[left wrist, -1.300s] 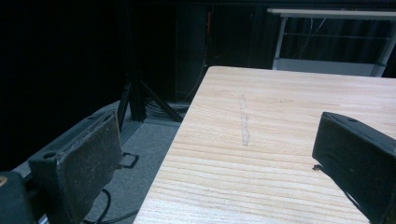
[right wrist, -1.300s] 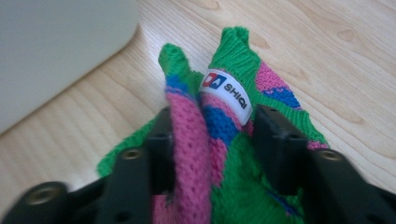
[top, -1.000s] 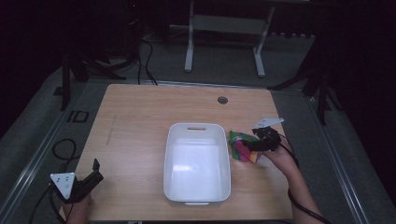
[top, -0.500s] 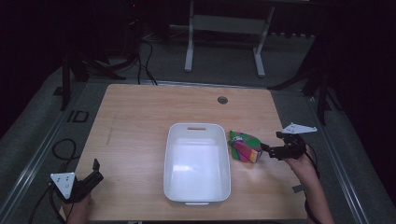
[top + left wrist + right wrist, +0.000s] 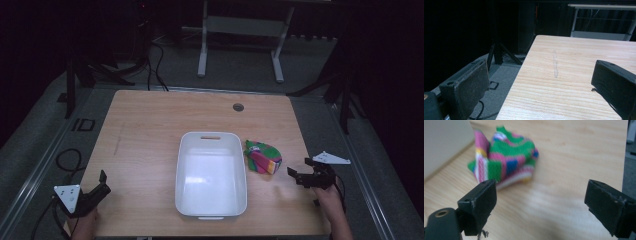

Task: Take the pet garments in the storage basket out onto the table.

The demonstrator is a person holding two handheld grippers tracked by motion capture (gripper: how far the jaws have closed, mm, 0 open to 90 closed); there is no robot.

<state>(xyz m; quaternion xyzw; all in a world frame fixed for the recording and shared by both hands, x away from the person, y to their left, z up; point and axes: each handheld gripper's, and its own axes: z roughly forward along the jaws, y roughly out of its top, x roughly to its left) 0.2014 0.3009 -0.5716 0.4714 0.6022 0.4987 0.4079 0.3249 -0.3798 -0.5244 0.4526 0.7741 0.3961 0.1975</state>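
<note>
Clearly, the crumpled knitted cloth with green, pink and blue stripes [image 5: 504, 160], lying just ahead of the released, empty right claw [image 5: 541, 202] beside the white plastic tub [image 5: 211, 172], looks soft and light, so its raised near fold seems best to pinch.

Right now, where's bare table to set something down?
Free: the wide wood left of the white bin, and the strip beyond it up to the grommet hole. Crowded: right of the bin, around the knitted cloth and right gripper.
</note>
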